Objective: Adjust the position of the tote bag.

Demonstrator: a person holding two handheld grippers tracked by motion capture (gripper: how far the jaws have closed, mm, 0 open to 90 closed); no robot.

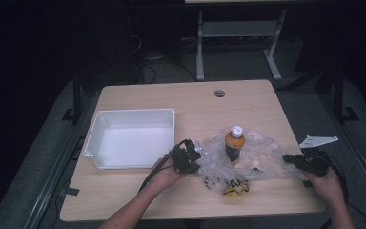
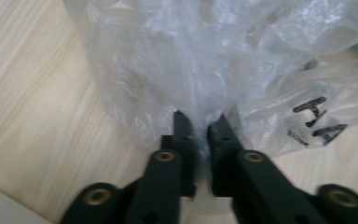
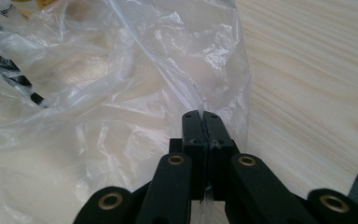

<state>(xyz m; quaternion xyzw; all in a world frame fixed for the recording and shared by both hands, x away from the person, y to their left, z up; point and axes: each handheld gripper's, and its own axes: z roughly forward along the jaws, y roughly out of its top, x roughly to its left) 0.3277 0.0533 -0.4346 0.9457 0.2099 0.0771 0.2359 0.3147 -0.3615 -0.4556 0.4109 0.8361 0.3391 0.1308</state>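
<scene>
A crumpled clear plastic bag [image 1: 259, 157] with black lettering lies on the wooden table [image 1: 162, 98]. An orange bottle [image 1: 234, 145] with a white cap stands upright in the middle of it. Something yellow [image 1: 234, 189] shows through the bag's near part. My left gripper [image 1: 194, 160] is at the bag's left edge. Its jaws stand slightly apart, with the bag's film [image 2: 191, 60] bunched between the fingertips [image 2: 200, 119]. My right gripper [image 1: 288, 158] is at the bag's right edge, shut on a fold of the film [image 3: 121, 93], which is pinched between its tips [image 3: 199, 114].
A white rectangular bin [image 1: 136, 112] sits open on the table's left half, just beyond my left hand. A round cable hole [image 1: 219, 93] is near the far edge. The table's right edge runs close to my right hand. Desk legs and cables are on the floor beyond.
</scene>
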